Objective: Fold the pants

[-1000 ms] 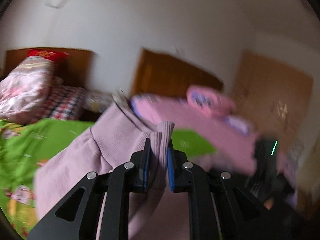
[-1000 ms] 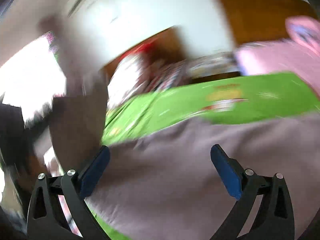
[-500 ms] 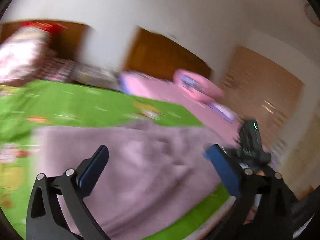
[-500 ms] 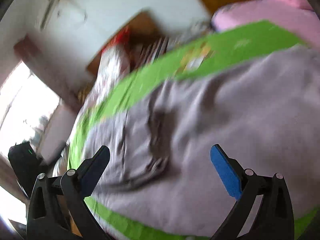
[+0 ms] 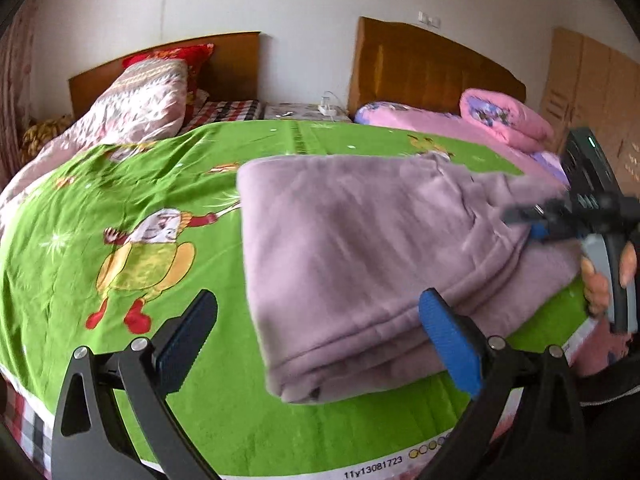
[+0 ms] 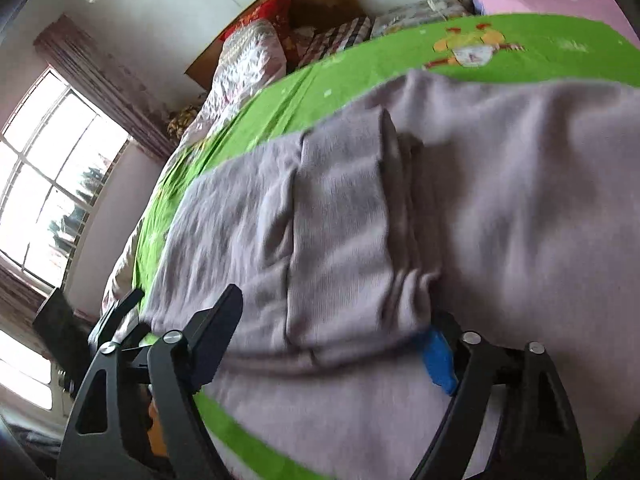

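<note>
One folded pants [image 5: 360, 264] between two grippers, right gripper [image 6: 332, 344] closing

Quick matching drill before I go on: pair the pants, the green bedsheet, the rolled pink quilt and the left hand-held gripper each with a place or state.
Things:
1. pants
2. green bedsheet
3. rolled pink quilt
4. left hand-held gripper

Place or state:
A. on the far bed, by its headboard
B. jaws wide apart, nothing between them
C. folded over, lying on the sheet
D. spread flat under the pants

Pairs: 1-C, 2-D, 3-A, 4-B
</note>
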Motion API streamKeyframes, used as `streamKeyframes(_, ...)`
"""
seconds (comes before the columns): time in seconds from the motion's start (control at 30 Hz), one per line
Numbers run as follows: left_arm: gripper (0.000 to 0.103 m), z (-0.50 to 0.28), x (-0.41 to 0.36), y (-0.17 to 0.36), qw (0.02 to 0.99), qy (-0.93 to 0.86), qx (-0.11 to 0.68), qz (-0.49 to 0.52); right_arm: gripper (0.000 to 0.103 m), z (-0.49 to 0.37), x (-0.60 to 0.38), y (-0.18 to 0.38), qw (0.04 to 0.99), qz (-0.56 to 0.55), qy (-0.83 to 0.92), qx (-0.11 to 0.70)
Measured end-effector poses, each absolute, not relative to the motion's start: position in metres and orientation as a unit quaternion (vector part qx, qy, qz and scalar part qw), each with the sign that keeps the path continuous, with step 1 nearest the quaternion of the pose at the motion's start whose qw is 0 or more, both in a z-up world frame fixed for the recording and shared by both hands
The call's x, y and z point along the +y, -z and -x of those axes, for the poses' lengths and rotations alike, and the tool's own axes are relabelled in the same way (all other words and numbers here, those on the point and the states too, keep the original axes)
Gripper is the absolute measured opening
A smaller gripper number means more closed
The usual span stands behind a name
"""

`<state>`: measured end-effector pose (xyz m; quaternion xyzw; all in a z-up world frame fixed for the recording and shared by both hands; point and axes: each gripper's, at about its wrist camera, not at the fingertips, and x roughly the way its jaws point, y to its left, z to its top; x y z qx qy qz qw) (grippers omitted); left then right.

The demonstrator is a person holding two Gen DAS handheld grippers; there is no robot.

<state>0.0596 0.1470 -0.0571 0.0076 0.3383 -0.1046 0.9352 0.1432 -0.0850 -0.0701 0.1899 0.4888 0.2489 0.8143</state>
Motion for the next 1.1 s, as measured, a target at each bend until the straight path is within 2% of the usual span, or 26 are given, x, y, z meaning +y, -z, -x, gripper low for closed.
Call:
streamKeyframes(0.07, 0.101, -0.051, 0.148, 0.059, 0.934, 0.099, 0.341, -0.025, 0.027, -0.146, -0.084, 0.069, 0.821, -0.180, -0.233, 0.489)
streamKeyframes(0.1, 0.101, -0.049, 0.149, 0.060, 0.934, 0.094, 0.342, -0.031, 0.018, -0.146, -0.087, 0.068, 0.827, -0.179, -0.227, 0.482)
streamKeyframes(0.13, 0.101, -0.046, 0.150, 0.061, 0.933, 0.090, 0.346, -0.033, 0.016, -0.144, -0.091, 0.066, 0.830, -0.187, -0.228, 0.474)
streamKeyframes(0.23, 0.101, -0.040, 0.151, 0.064, 0.929, 0.087, 0.357, -0.038, 0.015, -0.135, -0.101, 0.046, 0.832, -0.230, -0.249, 0.440)
streamKeyframes(0.47, 0.101, -0.051, 0.137, 0.069, 0.923, 0.076, 0.369, -0.079, 0.015, -0.137, -0.067, -0.033, 0.864, -0.192, -0.304, 0.352)
streamKeyframes(0.63, 0.101, -0.067, 0.153, 0.068, 0.924, 0.030, 0.375, -0.066, 0.014, -0.136, -0.042, -0.092, 0.875, -0.171, -0.349, 0.287)
streamKeyframes(0.73, 0.102, -0.067, 0.179, 0.063, 0.930, 0.007, 0.367, -0.019, 0.014, -0.120, -0.047, -0.110, 0.898, -0.139, -0.332, 0.255)
streamKeyframes(0.87, 0.102, -0.064, 0.212, 0.066, 0.928, 0.010, 0.370, 0.051, 0.014, -0.109, -0.086, -0.067, 0.903, -0.143, -0.273, 0.301)
streamKeyframes(1.0, 0.102, -0.069, 0.197, 0.085, 0.919, 0.014, 0.395, 0.014, 0.014, -0.101, -0.119, 0.037, 0.874, -0.166, -0.195, 0.414)
streamKeyframes(1.1, 0.102, -0.071, 0.196, 0.085, 0.918, 0.017, 0.395, 0.011, 0.014, -0.095, -0.127, 0.071, 0.859, -0.188, -0.182, 0.440)
